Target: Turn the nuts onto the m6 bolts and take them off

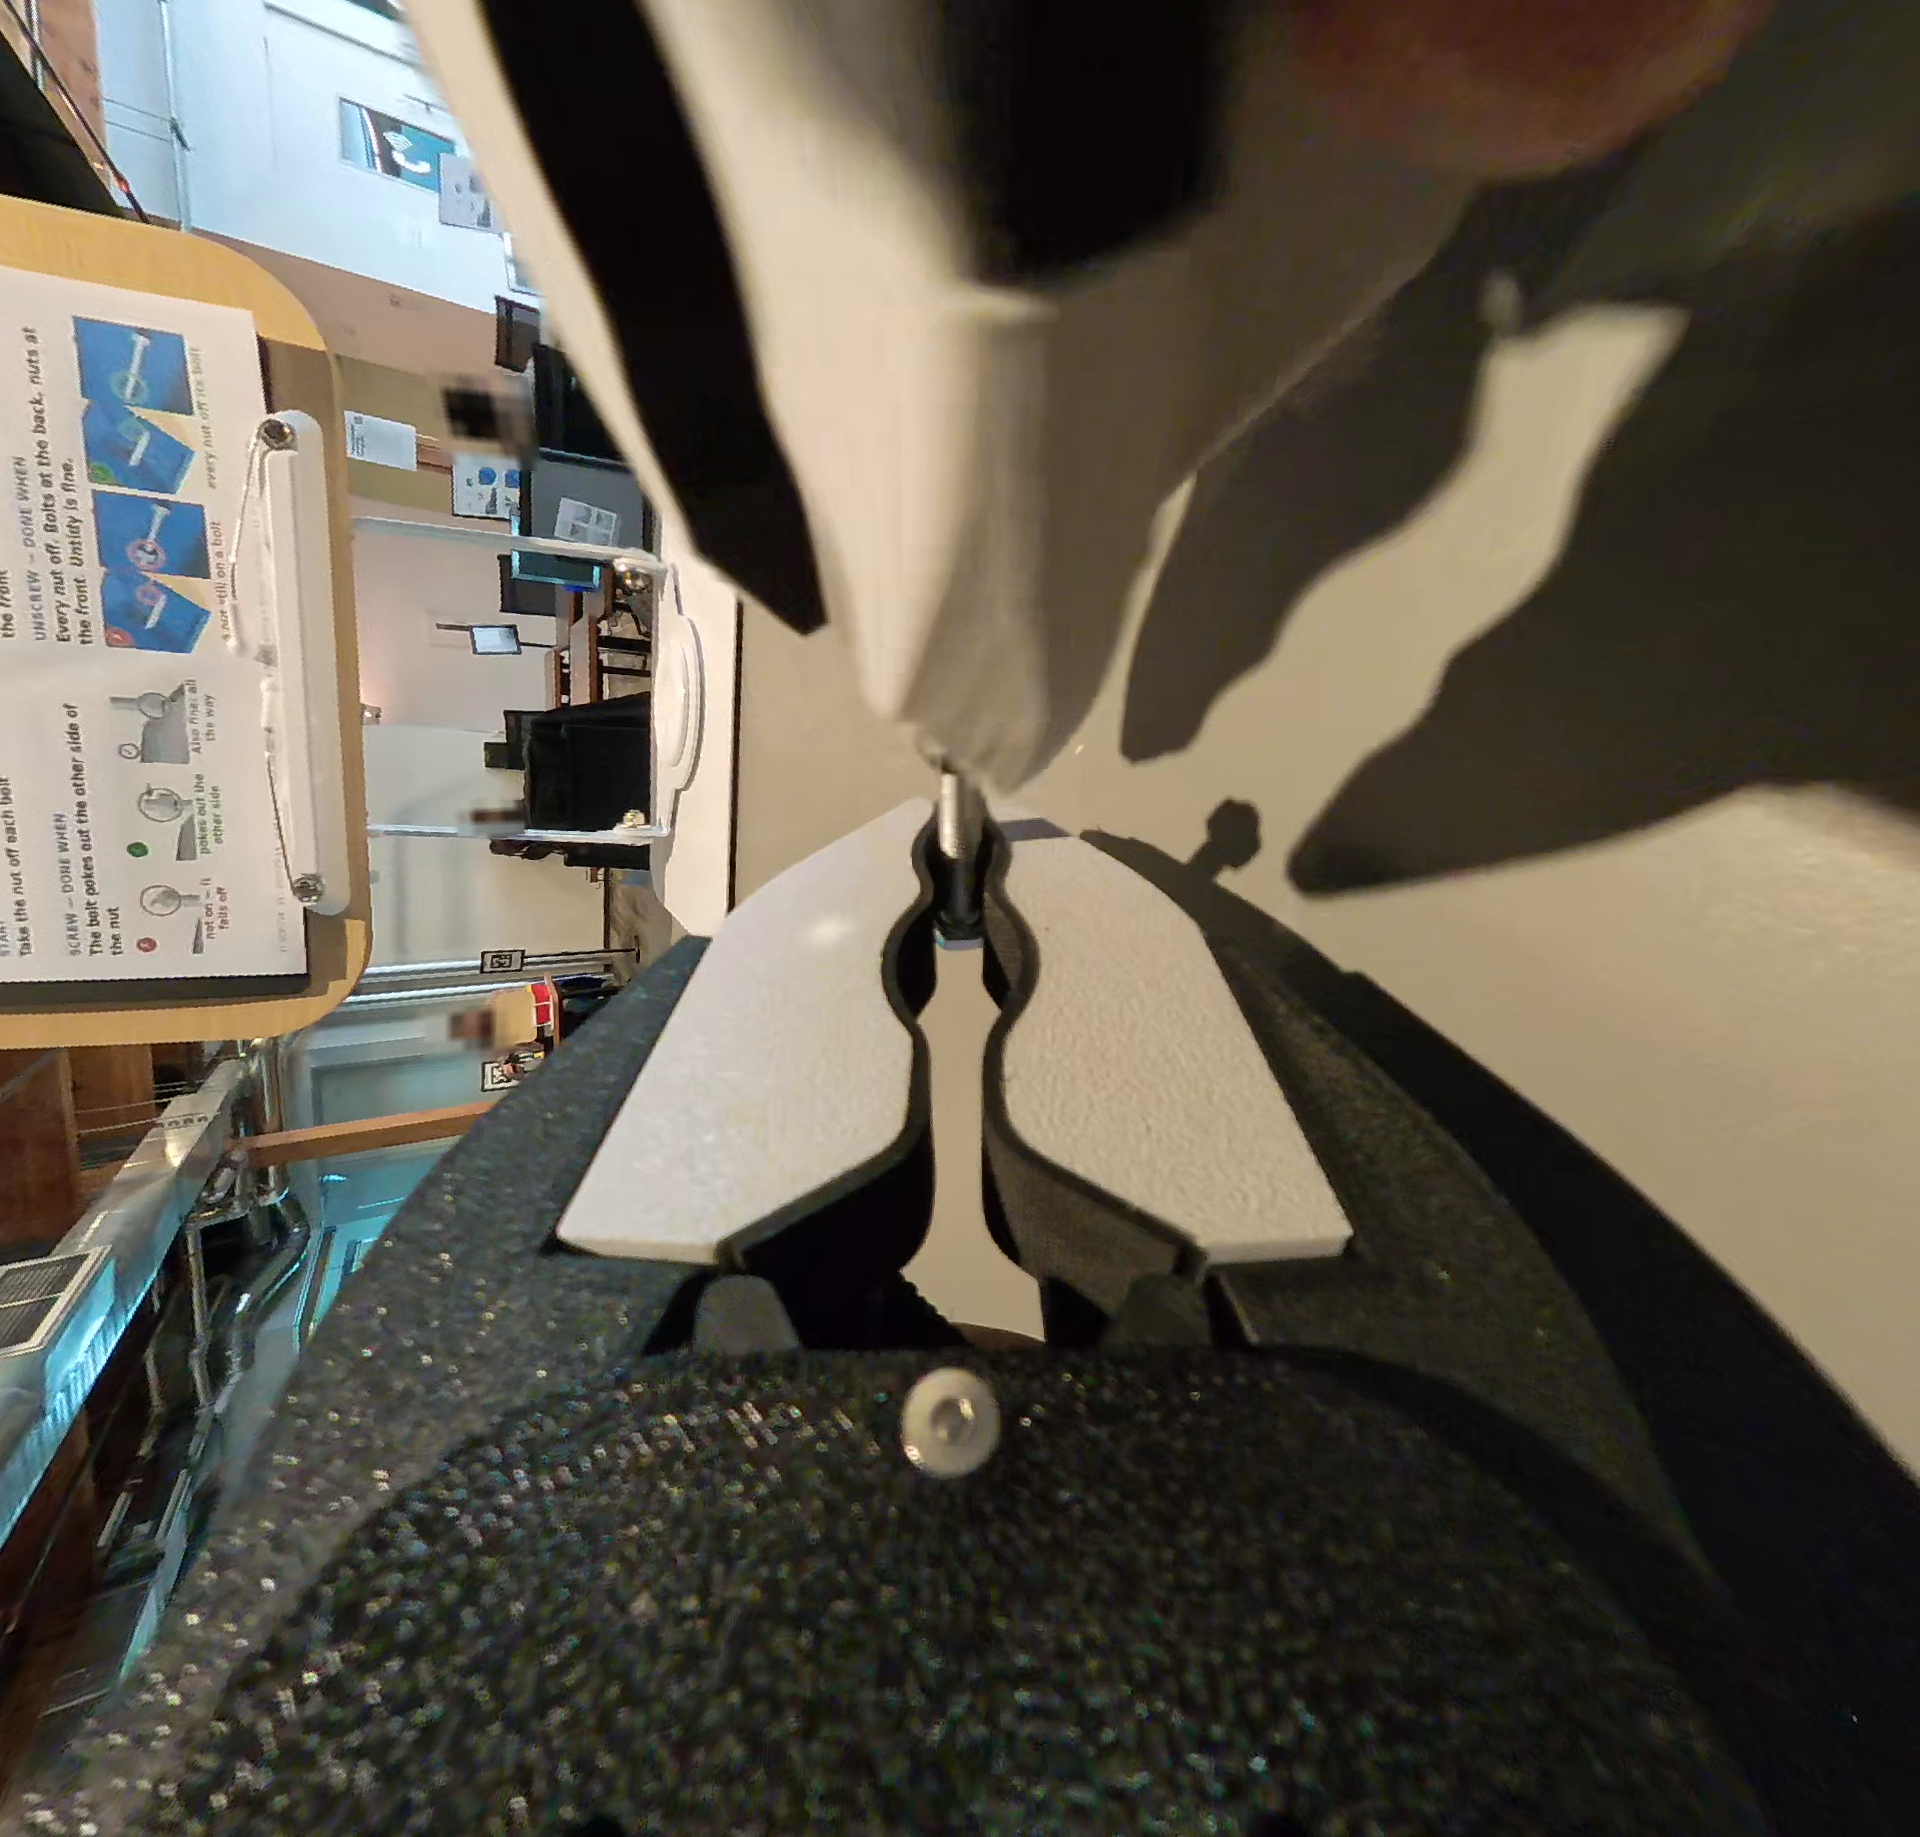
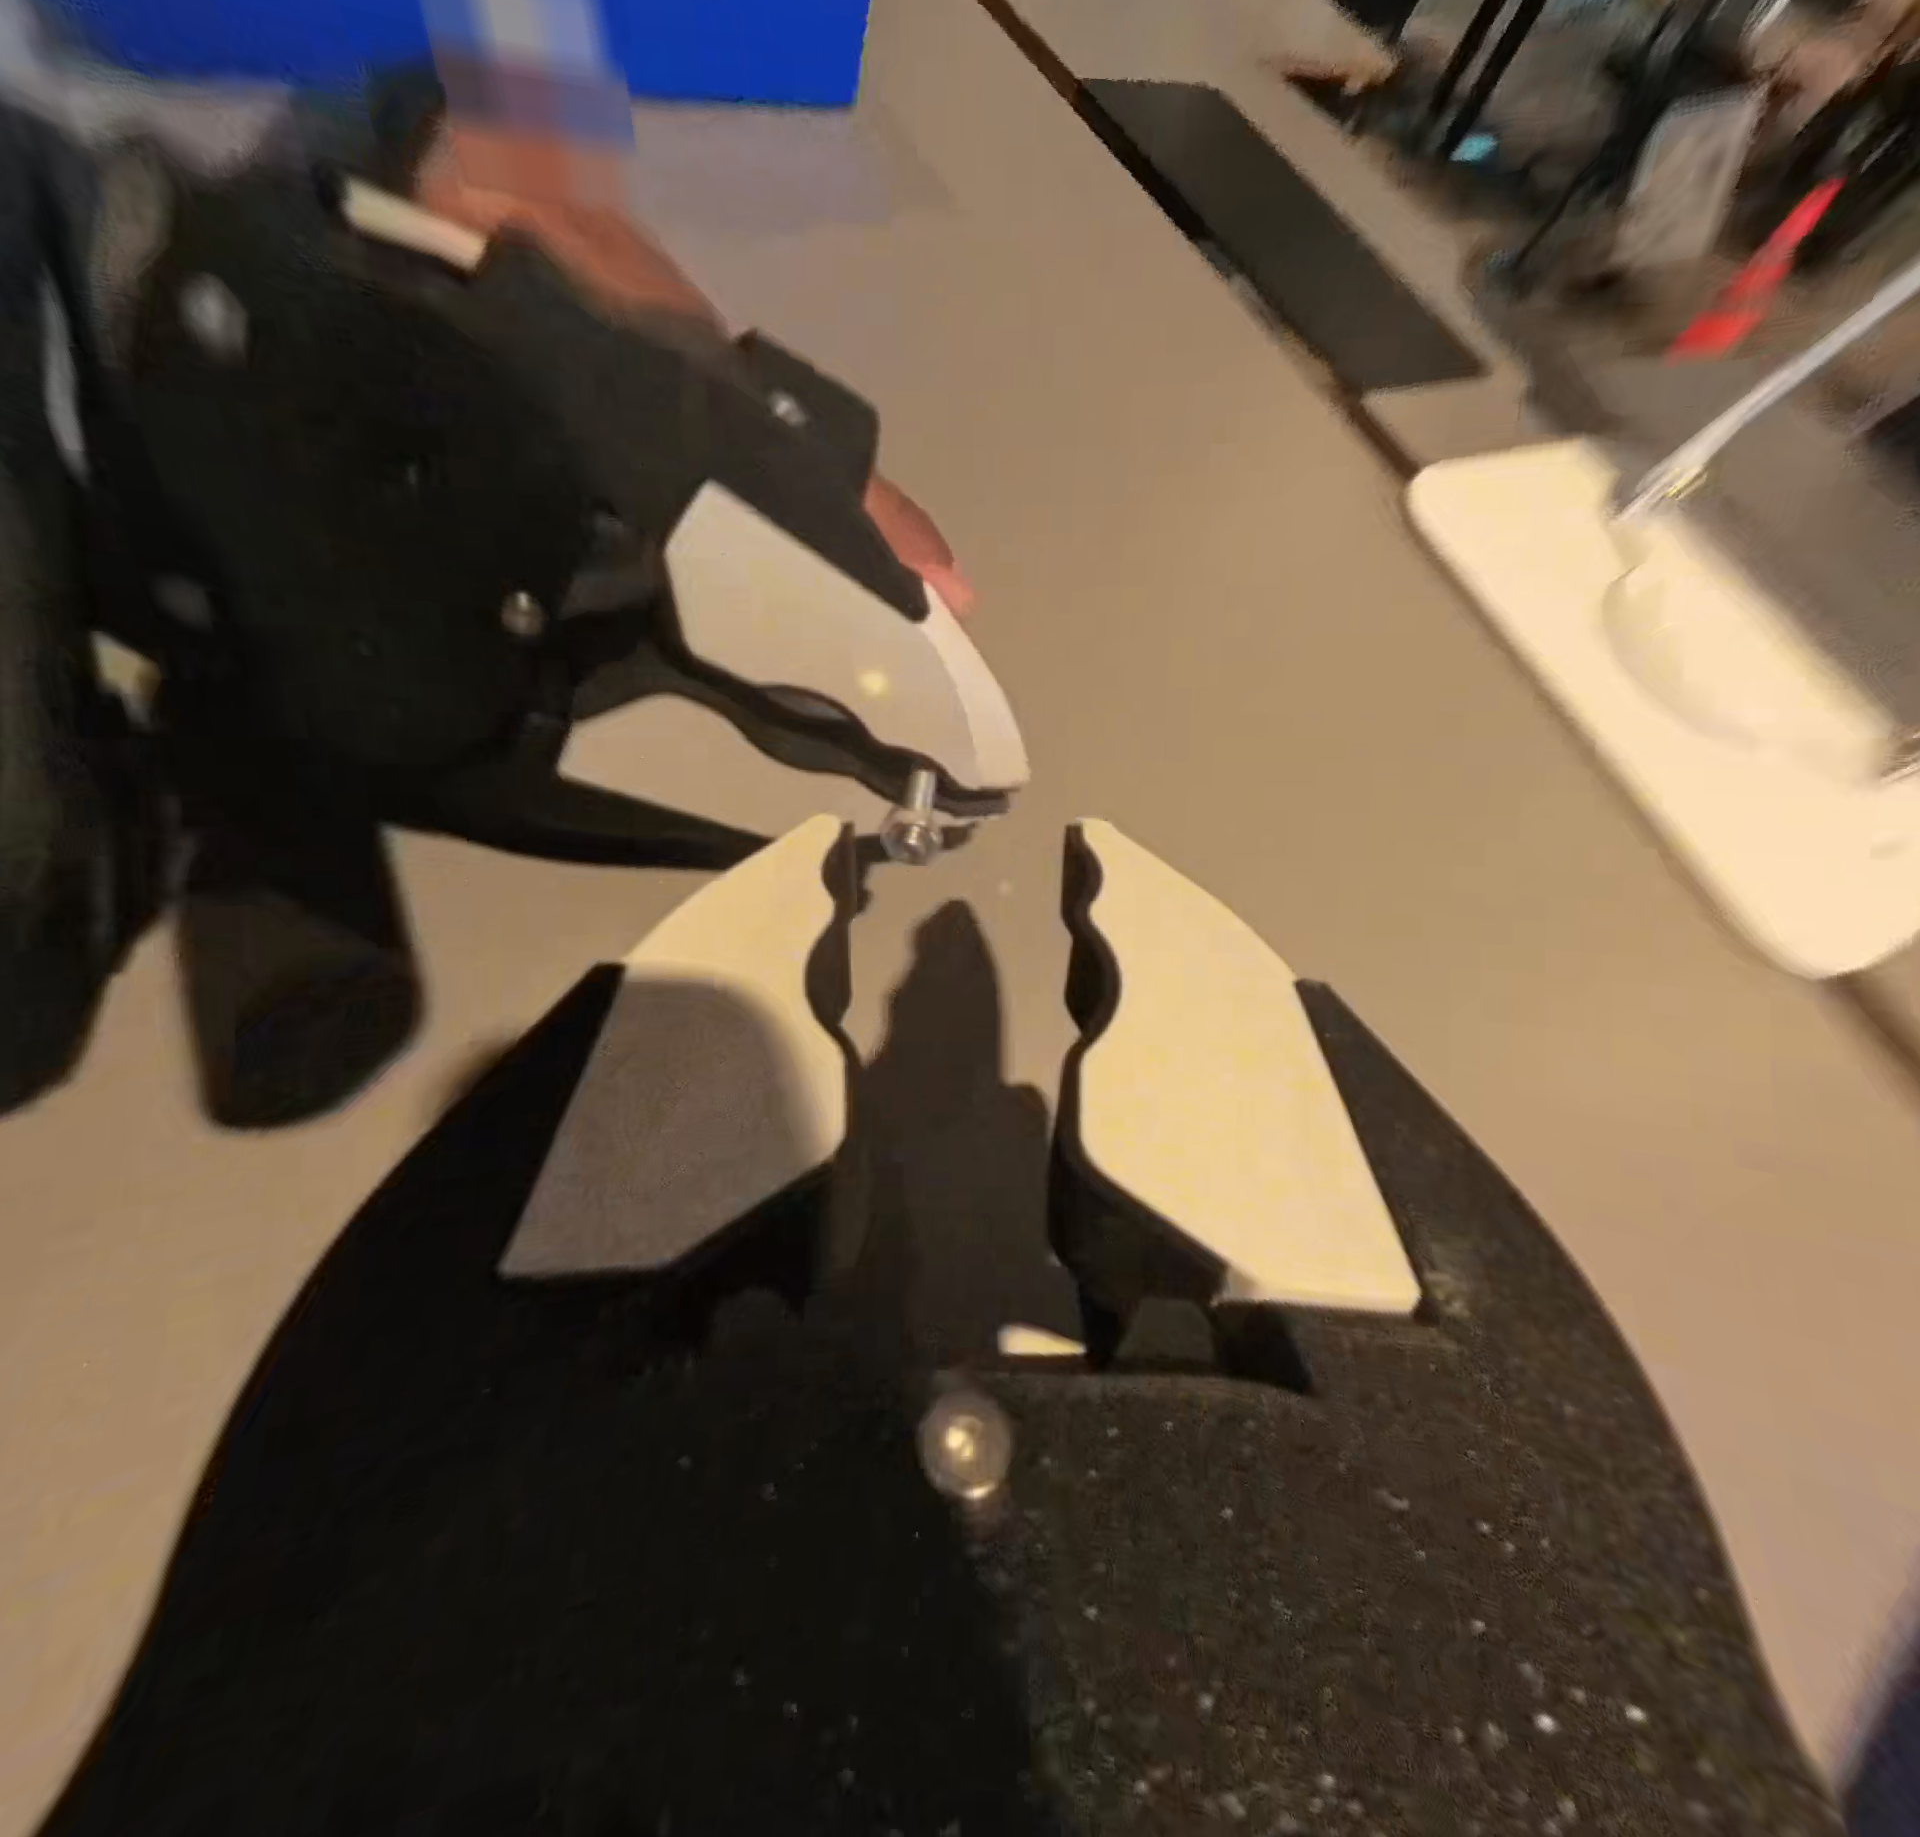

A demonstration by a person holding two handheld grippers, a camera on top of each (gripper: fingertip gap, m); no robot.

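Observation:
My left gripper (image 1: 961, 837) is shut on a small silver bolt (image 1: 951, 800), which pokes out past its white fingertips. In the right wrist view the left gripper (image 2: 977, 785) reaches in from the left, with the bolt (image 2: 910, 837) head-down at its tip above the grey table. My right gripper (image 2: 954, 852) is open and empty, and its left fingertip (image 2: 821, 852) is right beside the bolt's head. In the left wrist view the right gripper (image 1: 966, 727) looms blurred from above, its tip at the bolt's end. I cannot make out a nut.
A wooden board with an instruction sheet (image 1: 156, 644) stands at the left. A clear stand on a white base (image 2: 1662, 696) sits at the right of the table. A blue mat (image 2: 727, 0) lies at the back. A black strip (image 2: 1278, 229) lies beyond.

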